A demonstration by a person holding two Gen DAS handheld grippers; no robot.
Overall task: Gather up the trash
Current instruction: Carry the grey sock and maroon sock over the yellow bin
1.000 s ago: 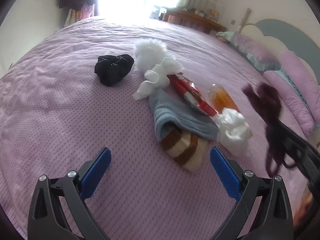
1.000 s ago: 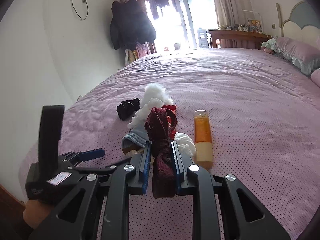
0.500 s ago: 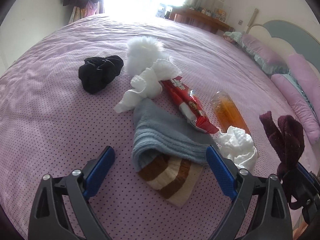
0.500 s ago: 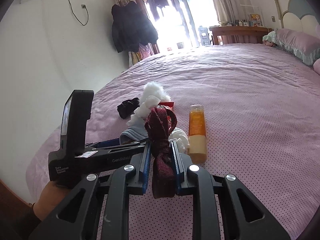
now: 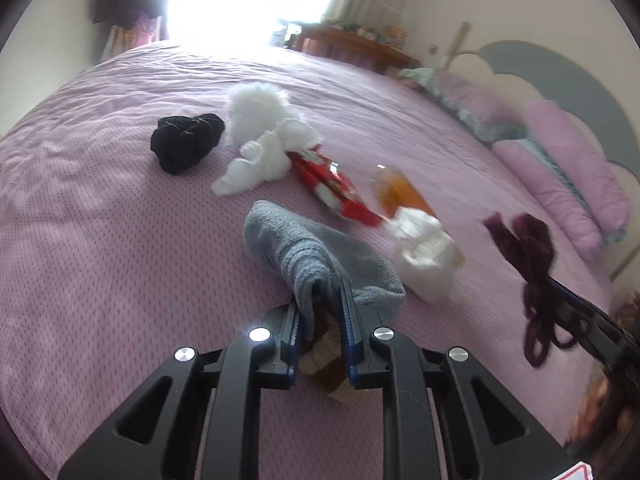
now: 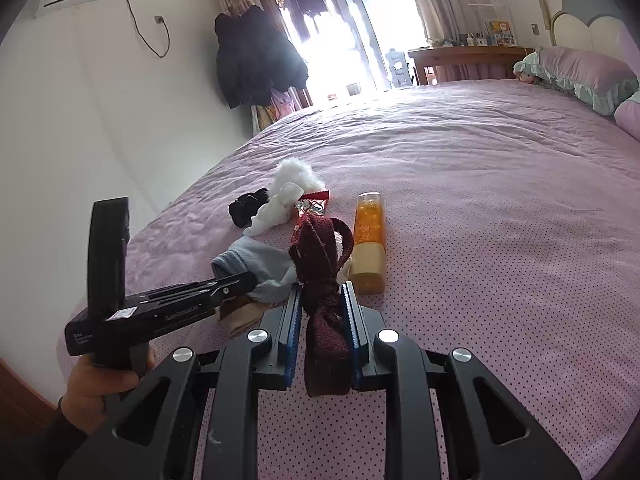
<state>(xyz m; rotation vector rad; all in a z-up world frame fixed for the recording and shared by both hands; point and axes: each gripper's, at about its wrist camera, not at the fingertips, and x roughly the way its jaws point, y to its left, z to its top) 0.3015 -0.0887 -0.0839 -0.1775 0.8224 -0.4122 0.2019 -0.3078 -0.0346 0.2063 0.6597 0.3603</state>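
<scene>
My left gripper (image 5: 320, 300) is shut on a grey sock with brown and cream stripes (image 5: 304, 248) lying on the pink bed; the sock also shows in the right wrist view (image 6: 260, 268). My right gripper (image 6: 322, 304) is shut on a dark maroon sock (image 6: 320, 272) and holds it above the bed; that sock also shows at the right of the left wrist view (image 5: 532, 248). Ahead lie a red snack wrapper (image 5: 332, 188), an orange bottle (image 6: 370, 240), a crumpled white tissue (image 5: 424, 252), another white tissue (image 5: 260, 160), a white fluffy item (image 5: 256, 108) and a black cloth (image 5: 186, 140).
The pink bedspread (image 6: 500, 208) stretches far ahead. Pink pillows (image 5: 572, 172) and a headboard are at the right. A wooden desk (image 6: 468, 60) and a bright doorway stand beyond the bed. A white wall with hanging coats (image 6: 256, 64) runs along the left.
My left gripper moved forward and down and closed on the grey striped sock. My right gripper still holds the maroon sock, almost unmoved.
</scene>
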